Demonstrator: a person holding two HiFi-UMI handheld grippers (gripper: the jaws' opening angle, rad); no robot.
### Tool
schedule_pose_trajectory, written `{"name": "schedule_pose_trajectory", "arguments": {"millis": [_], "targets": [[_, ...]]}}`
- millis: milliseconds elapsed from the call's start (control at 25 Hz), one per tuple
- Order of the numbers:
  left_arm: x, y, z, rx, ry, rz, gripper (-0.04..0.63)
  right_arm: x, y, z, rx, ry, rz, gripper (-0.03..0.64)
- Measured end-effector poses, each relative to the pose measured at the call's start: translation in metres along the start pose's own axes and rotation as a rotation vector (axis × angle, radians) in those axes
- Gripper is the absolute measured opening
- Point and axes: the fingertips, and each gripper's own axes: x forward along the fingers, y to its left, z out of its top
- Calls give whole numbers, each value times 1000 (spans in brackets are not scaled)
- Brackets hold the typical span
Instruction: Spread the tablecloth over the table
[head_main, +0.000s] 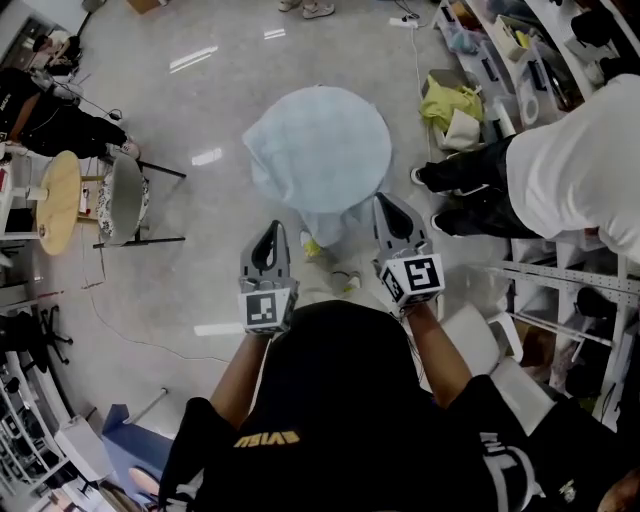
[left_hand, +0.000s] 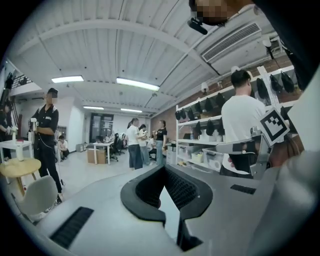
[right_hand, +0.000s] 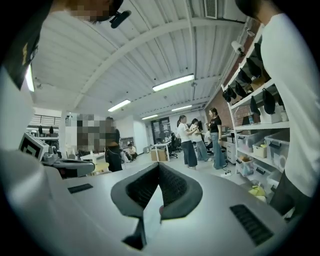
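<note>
Left gripper (head_main: 270, 232) and right gripper (head_main: 390, 208) held high, jaws closed on nothing; cloth (head_main: 325, 140) lies on the round tabletop below.
Each pair of ribbed black jaws meets tip to tip, and no fabric shows between them. Beyond, the pale blue, soft, finely checked cloth hides the tabletop. It is rumpled at the left and bunched in a hanging fold at the near edge. To finish well, I would pinch that near hem at two well-apart points and draw it out low and evenly.

I can read no text for certain: the yellow lettering (head_main: 267, 438) on the black shirt (head_main: 340, 395) is too blurred.
</note>
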Motion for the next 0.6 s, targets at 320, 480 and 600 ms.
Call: {"name": "schedule_pose_trajectory", "arguments": {"millis": [320, 480, 600], "targets": [[-28, -1, 16, -25, -21, 3, 18, -46, 15, 20, -32, -61, -65, 0], [-30, 1, 22, 7, -53, -31, 18, -53, 24, 18, -31, -55, -84, 0], [-21, 20, -3, -38, -32, -30, 18, -47, 34, 8, -34, -28, -80, 0]]}}
